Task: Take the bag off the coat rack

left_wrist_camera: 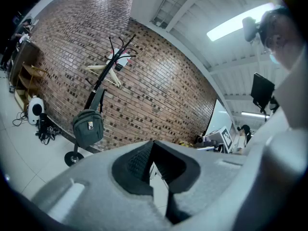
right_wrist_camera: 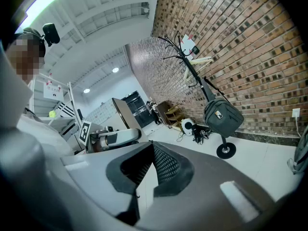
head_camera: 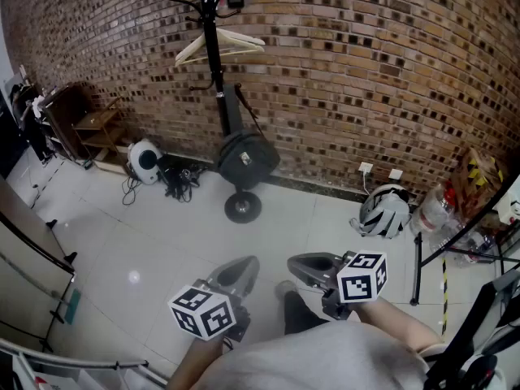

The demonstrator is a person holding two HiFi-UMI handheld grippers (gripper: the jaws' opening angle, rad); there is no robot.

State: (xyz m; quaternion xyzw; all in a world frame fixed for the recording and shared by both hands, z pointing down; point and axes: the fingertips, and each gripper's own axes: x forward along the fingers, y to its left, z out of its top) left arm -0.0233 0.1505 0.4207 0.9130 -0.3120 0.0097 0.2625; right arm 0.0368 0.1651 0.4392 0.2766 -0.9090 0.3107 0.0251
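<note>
Job: get the bag off the rack.
Bag: dark bag (head_camera: 246, 159) hangs low on the rack (head_camera: 213, 47), far middle, by the brick wall. It is right beside the pole & just above the rack's round foot (head_camera: 242, 207).
Strap: the strap (head_camera: 240, 104) goes from the bag up along the pole. Which peg holds it is too small to tell.
Hanger: pale hanger (head_camera: 227, 43) sits higher on the same rack, above the bag.
L tongs: L tongs (left_wrist_camera: 153, 143) are clenched, tips meet, nothing in them. They are near the person, well apart from the bag.
R tongs: R tongs (right_wrist_camera: 153, 146) are clenched too & empty. They are near, just right of the L tongs.
Aim: both point a bit down, toward the rack.
Step now: I think it's the walk-up. No grab yet, so the job is at its start.
Do it well: go closer first. Open one pair of tongs before it gets to the strap. Grab the strap up high by its peg, not the fat bag, b/c the strap is thin & should fit better. Lift up & over the peg, then pull back. The other tongs can prop the bag from under so it won't swing.
Watch out: the rack looks thin w/ one small foot, so a side tug may tip it. The hanger may drop if bumped. Cords (head_camera: 179, 181) lie on the floor at far left & a helmet (head_camera: 384, 211) at right, so keep feet off them.
</note>
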